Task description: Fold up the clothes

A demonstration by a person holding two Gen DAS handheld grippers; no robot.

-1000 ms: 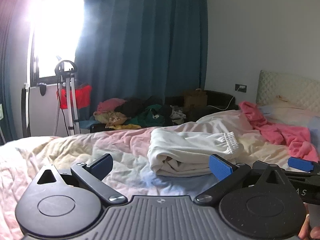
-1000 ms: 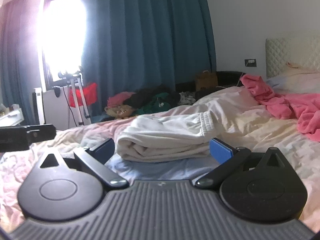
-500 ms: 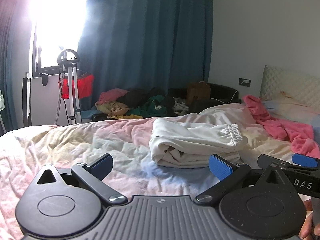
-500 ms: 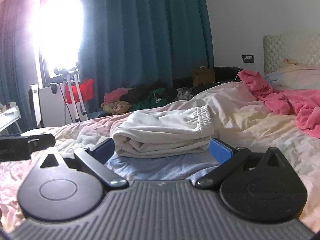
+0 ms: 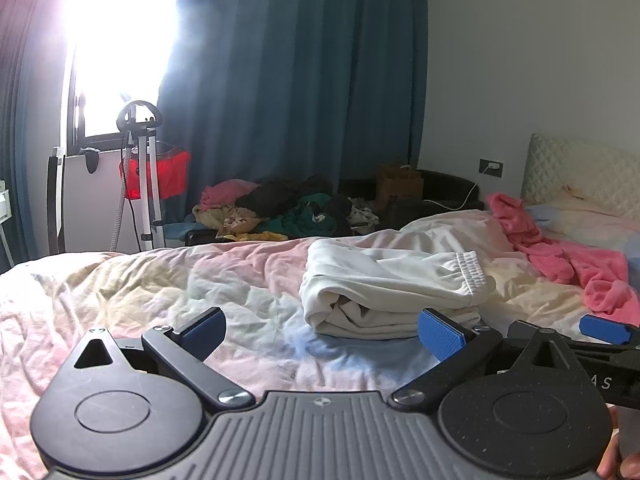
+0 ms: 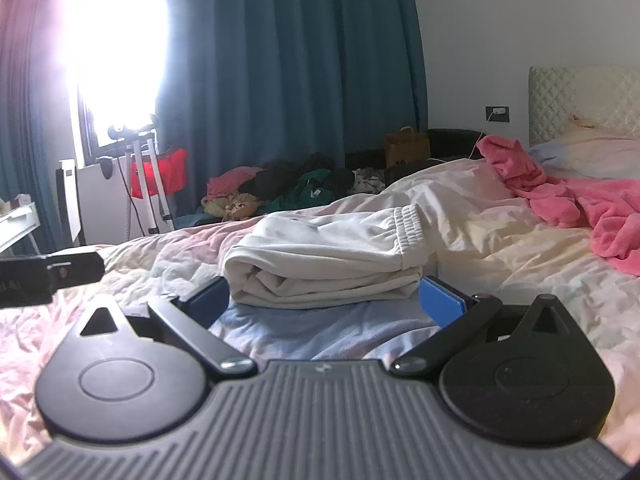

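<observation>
Plainly, the right tongs (image 6: 322,300) gape wide and empty, with the folded cream cotton sweatpants (image 6: 328,268) lying dead ahead on the bed (image 6: 520,276), long axis crosswise. The left tongs (image 5: 322,330), equally open and empty, sit farther off to the bundle's left. Since a second ago both have edged closer.

Daylight is blasting through the window (image 5: 116,52) at ten o'clock, blowing out to white and spilling pink flare. Fisheye distortion is bending the curtain (image 6: 288,80); corners are going dark.
</observation>
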